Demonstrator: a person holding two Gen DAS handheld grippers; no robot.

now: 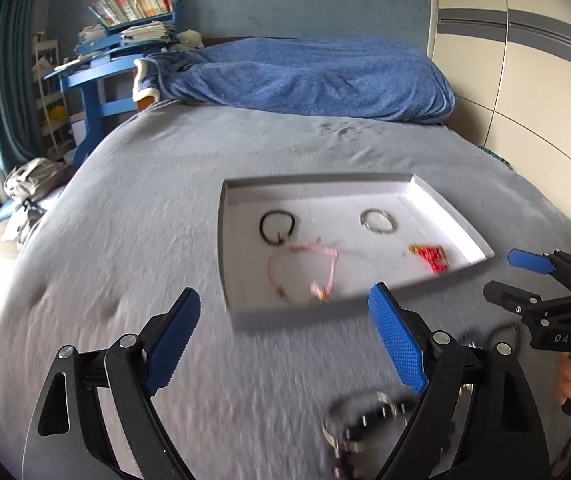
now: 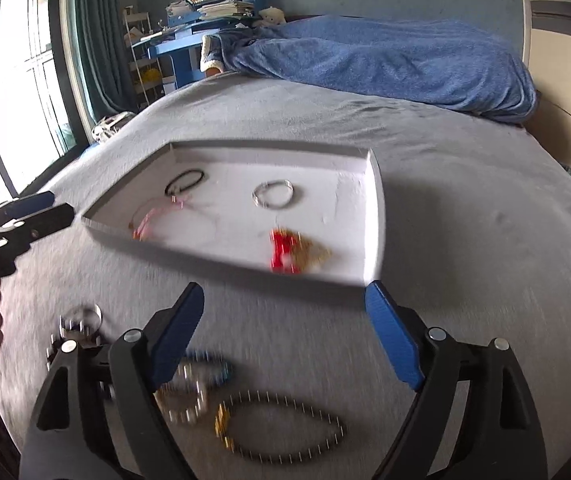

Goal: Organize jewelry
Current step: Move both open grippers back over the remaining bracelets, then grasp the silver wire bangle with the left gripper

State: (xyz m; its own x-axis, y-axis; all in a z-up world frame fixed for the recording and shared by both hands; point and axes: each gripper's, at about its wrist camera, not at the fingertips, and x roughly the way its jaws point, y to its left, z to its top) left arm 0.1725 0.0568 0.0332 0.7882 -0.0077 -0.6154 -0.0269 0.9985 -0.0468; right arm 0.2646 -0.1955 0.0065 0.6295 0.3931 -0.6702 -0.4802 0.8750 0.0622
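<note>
Both claws released, empty: left claw [image 1: 285, 336], right claw [image 2: 285, 328]. Lower right claw onto beaded bracelet [image 2: 285, 426] on bed [image 2: 465, 248]; pinch one strand, carry to white tray [image 2: 375, 216].

**Blurred and cut-off pieces**

Motion smears the metal chain [image 1: 359, 420] under the left gripper [image 1: 285, 340]; the bottom edge clips it. The right gripper's [image 2: 281, 334] finger [image 2: 173, 340] hides part of a blurred beaded bracelet [image 2: 189, 396]. 1 red trinket [image 2: 283, 250] stays unreadable.

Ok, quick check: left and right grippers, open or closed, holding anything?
Left gripper: open, holding nothing, above the grey bedspread.
Right gripper: open, holding nothing.
</note>
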